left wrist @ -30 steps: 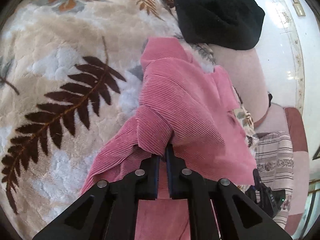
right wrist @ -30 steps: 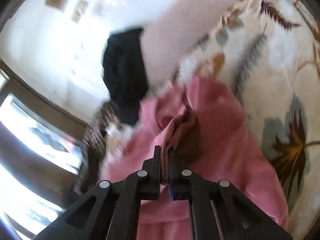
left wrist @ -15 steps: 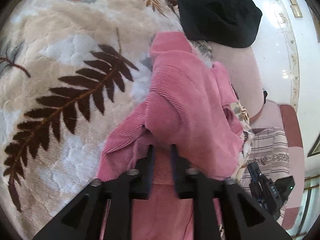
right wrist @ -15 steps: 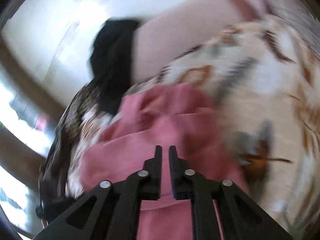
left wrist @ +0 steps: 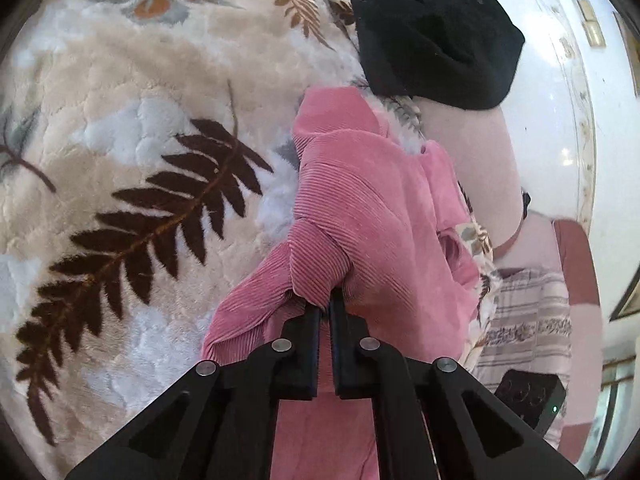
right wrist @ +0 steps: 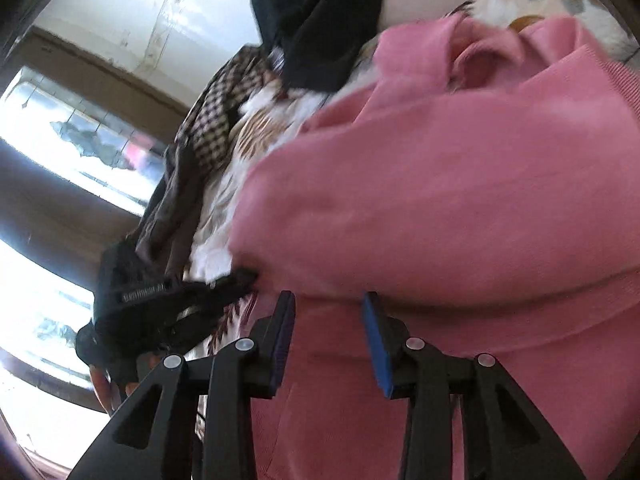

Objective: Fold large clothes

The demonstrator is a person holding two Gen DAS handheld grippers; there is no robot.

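Note:
A pink corduroy garment [left wrist: 360, 216] lies bunched on a plush leaf-patterned blanket [left wrist: 120, 160]. My left gripper [left wrist: 325, 304] is shut on a fold of the pink garment and holds it up off the blanket. In the right wrist view the same pink garment [right wrist: 460, 184] fills the frame. My right gripper [right wrist: 328, 304] is open, its jaws spread just below a rounded fold of the cloth, with nothing between them.
A black garment [left wrist: 436, 32] lies at the blanket's far edge, also in the right wrist view [right wrist: 320, 20]. A checked cloth [right wrist: 216, 120] and dark clothes hang at left. The other gripper's body [left wrist: 528, 400] shows at lower right. A striped cloth [left wrist: 528, 320] lies beyond.
My right gripper has let go of the pink garment and opened, and its view has swung left. My left gripper still pinches its fold and has shifted only slightly.

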